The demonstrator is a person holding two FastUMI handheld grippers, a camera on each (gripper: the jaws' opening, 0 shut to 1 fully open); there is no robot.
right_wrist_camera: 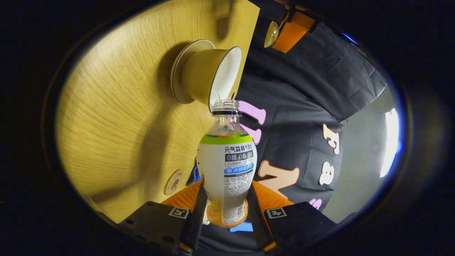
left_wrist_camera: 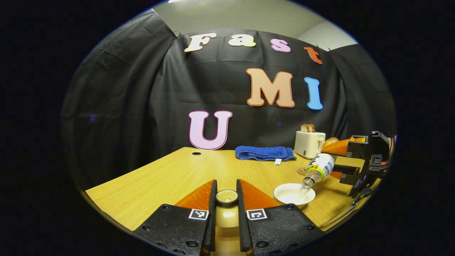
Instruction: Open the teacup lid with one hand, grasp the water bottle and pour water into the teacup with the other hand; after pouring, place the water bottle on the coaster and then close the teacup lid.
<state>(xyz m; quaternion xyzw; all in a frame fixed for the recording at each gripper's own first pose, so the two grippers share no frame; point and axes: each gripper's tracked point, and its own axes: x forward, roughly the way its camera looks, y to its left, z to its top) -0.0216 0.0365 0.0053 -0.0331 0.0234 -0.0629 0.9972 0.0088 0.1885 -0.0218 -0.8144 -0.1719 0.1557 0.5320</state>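
Left gripper (left_wrist_camera: 226, 199): fingers pinch the teacup lid (left_wrist_camera: 226, 196), held off the cup, just beside the teacup (left_wrist_camera: 294, 193) on its left in left gripper view.
Right gripper (right_wrist_camera: 224, 209): fingers clamp the water bottle (right_wrist_camera: 226, 170) at its lower body; bottle tipped, open mouth right at the teacup rim.
Teacup: open, white inside, sits on a saucer (right_wrist_camera: 177, 73) on the wooden table (left_wrist_camera: 149, 185).
Coaster (right_wrist_camera: 173, 182): flat on table, near teacup, apart from it.
Behind teacup, far edge of table: blue towel (left_wrist_camera: 265, 153), toaster (left_wrist_camera: 309, 143) w/ bread in slots.
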